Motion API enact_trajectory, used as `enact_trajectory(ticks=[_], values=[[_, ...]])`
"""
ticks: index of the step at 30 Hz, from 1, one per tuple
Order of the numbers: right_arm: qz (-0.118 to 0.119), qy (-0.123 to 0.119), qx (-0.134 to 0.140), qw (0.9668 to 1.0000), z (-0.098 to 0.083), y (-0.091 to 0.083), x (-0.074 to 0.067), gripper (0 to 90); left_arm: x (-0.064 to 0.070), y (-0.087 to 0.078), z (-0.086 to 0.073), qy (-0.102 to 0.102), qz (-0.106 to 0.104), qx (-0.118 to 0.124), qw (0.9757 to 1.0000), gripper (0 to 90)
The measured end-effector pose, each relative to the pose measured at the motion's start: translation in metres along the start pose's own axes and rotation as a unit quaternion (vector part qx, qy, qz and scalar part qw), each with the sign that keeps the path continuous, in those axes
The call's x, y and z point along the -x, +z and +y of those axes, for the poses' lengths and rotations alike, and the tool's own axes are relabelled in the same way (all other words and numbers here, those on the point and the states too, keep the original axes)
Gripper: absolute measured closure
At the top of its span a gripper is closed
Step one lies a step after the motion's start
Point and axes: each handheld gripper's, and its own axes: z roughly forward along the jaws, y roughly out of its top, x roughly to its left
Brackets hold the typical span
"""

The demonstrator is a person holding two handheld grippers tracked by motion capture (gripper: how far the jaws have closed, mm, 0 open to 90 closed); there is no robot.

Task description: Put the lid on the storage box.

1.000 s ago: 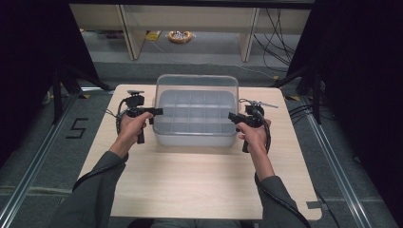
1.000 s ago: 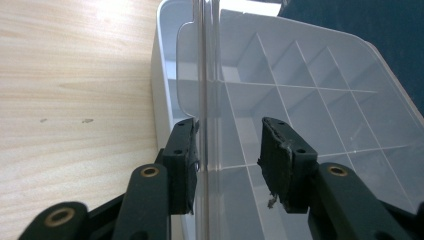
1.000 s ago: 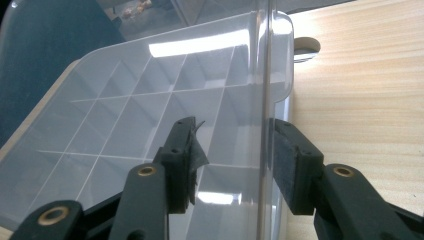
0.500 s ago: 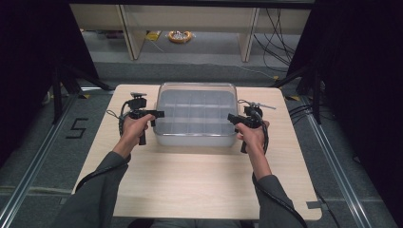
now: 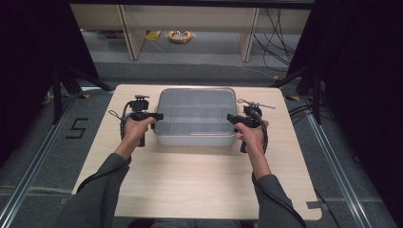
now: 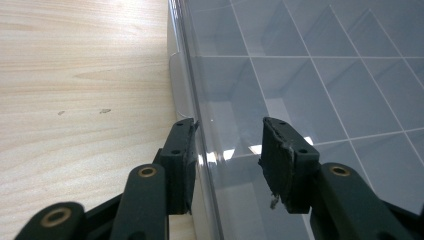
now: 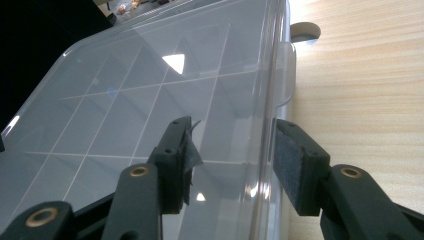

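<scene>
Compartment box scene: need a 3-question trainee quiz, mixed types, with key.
1. True or false: the clear compartment box lies on the wooden table with its lid down.
2. The left gripper straddles which part of the box? A) the side edge B) a centre divider C) the far corner
3. Fill in: in the right gripper view, the right gripper has one jaw over the lid and the other on the ____ side.

Key: 1 true; 2 A; 3 table
</scene>
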Motion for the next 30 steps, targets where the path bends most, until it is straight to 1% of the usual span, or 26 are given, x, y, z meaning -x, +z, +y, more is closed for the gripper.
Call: enact_trajectory(ticks=[1, 2, 3, 4, 5, 7, 8, 9, 10, 11, 12, 13, 14, 15, 17, 20, 21, 22, 23, 24, 25, 26, 27, 28, 29, 30], values=[[-0.002, -0.016, 0.004, 0.9999, 0.000, 0.001, 0.002, 51.7, 0.000, 0.000, 0.000, 0.001, 0.000, -0.001, 1.0000, 57.3], [-0.004, -0.013, -0.001, 0.9999, 0.001, 0.001, 0.000, 50.8, 0.000, 0.000, 0.000, 0.001, 0.000, -0.001, 1.0000, 57.4], [-0.008, -0.021, 0.001, 0.9997, 0.002, 0.000, 0.000, 52.9, 0.000, 0.000, 0.000, 0.001, 0.003, 0.000, 1.0000, 57.9], [-0.023, -0.046, 0.014, 0.9986, 0.004, -0.001, 0.000, 53.2, -0.001, 0.000, 0.000, 0.002, 0.005, 0.001, 1.0000, 58.0], [-0.038, -0.050, 0.018, 0.9979, 0.006, -0.005, -0.003, 53.2, -0.001, 0.000, 0.000, -0.004, 0.001, 0.001, 1.0000, 57.9], [-0.024, -0.039, 0.022, 0.9987, 0.009, -0.009, 0.002, 53.8, -0.002, 0.000, 0.000, -0.009, -0.001, 0.000, 1.0000, 57.9], [-0.015, -0.011, 0.015, 0.9997, 0.010, -0.012, 0.001, 53.9, -0.002, 0.000, 0.000, -0.009, -0.002, 0.000, 1.0000, 57.6], [-0.015, -0.034, 0.019, 0.9991, 0.011, -0.014, 0.005, 54.4, -0.002, 0.000, 0.000, -0.009, -0.003, -0.001, 1.0000, 56.8], [-0.025, -0.044, 0.023, 0.9984, 0.012, -0.016, 0.005, 54.7, -0.002, -0.001, 0.000, -0.009, -0.003, -0.001, 1.0000, 55.6], [-0.024, -0.037, 0.022, 0.9988, 0.011, -0.017, 0.005, 54.8, -0.002, -0.001, 0.000, -0.010, -0.004, -0.002, 0.9999, 54.1], [-0.017, -0.041, 0.023, 0.9987, 0.011, -0.018, 0.007, 54.8, -0.002, -0.003, 0.001, -0.008, -0.007, -0.004, 0.9999, 52.8], [-0.013, -0.036, 0.020, 0.9991, 0.010, -0.019, 0.007, 54.8, -0.003, -0.004, 0.002, -0.006, -0.009, -0.004, 0.9999, 51.3], [-0.013, -0.020, 0.017, 0.9996, 0.009, -0.021, 0.004, 54.8, -0.003, -0.006, 0.002, -0.007, -0.014, -0.005, 0.9999, 49.1], [-0.012, -0.025, 0.019, 0.9994, 0.009, -0.021, 0.005, 54.8, -0.003, -0.007, 0.003, -0.006, -0.020, -0.002, 0.9998, 47.4], [-0.004, -0.045, 0.021, 0.9988, 0.009, -0.022, 0.009, 54.8, -0.002, -0.011, 0.004, -0.004, -0.018, 0.000, 0.9998, 45.5], [0.002, -0.043, 0.021, 0.9989, 0.007, -0.024, 0.006, 54.2, -0.002, -0.017, 0.004, -0.004, -0.023, 0.005, 0.9997, 41.5], [0.002, -0.029, 0.017, 0.9994, 0.007, -0.026, 0.002, 53.7, -0.001, -0.019, 0.004, -0.002, -0.025, 0.007, 0.9997, 40.1], [0.004, -0.048, 0.023, 0.9986, 0.007, -0.027, 0.005, 53.1, -0.001, -0.022, 0.003, 0.004, -0.028, 0.005, 0.9996, 38.6], [-0.002, -0.045, 0.023, 0.9987, 0.006, -0.028, 0.003, 52.5, 0.000, -0.024, 0.002, 0.004, -0.031, 0.007, 0.9995, 37.3], [0.005, -0.028, 0.019, 0.9994, 0.005, -0.029, 0.000, 51.5, 0.000, -0.028, 0.000, 0.005, -0.037, 0.013, 0.9992, 36.0], [0.010, -0.028, 0.021, 0.9993, 0.004, -0.030, 0.000, 50.0, 0.000, -0.031, -0.001, 0.006, -0.041, 0.018, 0.9990, 34.3], [0.008, -0.030, 0.021, 0.9993, 0.004, -0.031, -0.001, 48.8, 0.001, -0.035, -0.003, 0.012, -0.040, 0.023, 0.9989, 33.2], [0.021, -0.047, 0.027, 0.9983, 0.004, -0.032, 0.001, 47.4, 0.000, -0.038, -0.006, 0.023, -0.038, 0.024, 0.9987, 32.3], [0.020, -0.034, 0.023, 0.9989, 0.002, -0.034, -0.003, 45.6, 0.001, -0.042, -0.009, 0.029, -0.039, 0.024, 0.9985, 31.6], [0.027, -0.057, 0.029, 0.9976, 0.001, -0.034, 0.000, 44.0, 0.000, -0.045, -0.011, 0.031, -0.046, 0.025, 0.9981, 30.9], [0.024, -0.034, 0.022, 0.9989, -0.001, -0.037, -0.004, 42.0, 0.000, -0.048, -0.014, 0.033, -0.053, 0.025, 0.9977, 29.8]])
